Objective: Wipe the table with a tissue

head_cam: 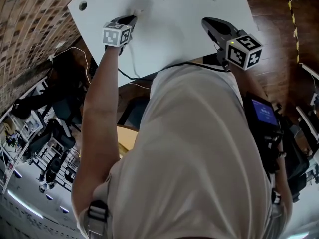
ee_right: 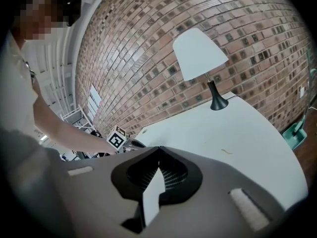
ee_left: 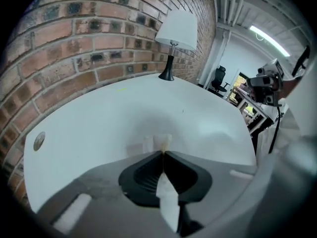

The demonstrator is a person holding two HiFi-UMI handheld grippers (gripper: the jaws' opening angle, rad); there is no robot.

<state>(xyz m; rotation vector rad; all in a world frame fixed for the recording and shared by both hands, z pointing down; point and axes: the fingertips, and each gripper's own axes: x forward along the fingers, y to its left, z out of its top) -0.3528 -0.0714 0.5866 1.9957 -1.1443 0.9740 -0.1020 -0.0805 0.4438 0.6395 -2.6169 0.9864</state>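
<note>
head view, desk (head_cam: pixel 174 19): white, with a round hole (head_cam: pixel 82 6) near its left corner; a brick wall (head_cam: pixel 30 29) runs beside it.
head view, left claw (head_cam: pixel 133 18): reaches over the desk at arm's length, tip down at the surface, marker cube behind it.
head view, tissue (head_cam: pixel 138 11): a small pale scrap at the left claw's tip, hard to make out here.
head view, right claw (head_cam: pixel 208 23): over the desk's near right part, well apart from the left claw.
left gripper view, left claw: jaws pressed together on the tissue, which sticks out past the tips.
left gripper view, tissue: white and crumpled, lying against the desk just ahead of the jaws.
left gripper view, lamp (ee_left: pixel 177 31): white shade, black foot, upright at the desk's far end by the wall.
right gripper view, right claw: jaws together with nothing between them, held above the desk.
right gripper view, left claw: at left, low on the desk, at the end of the person's arm.
</note>
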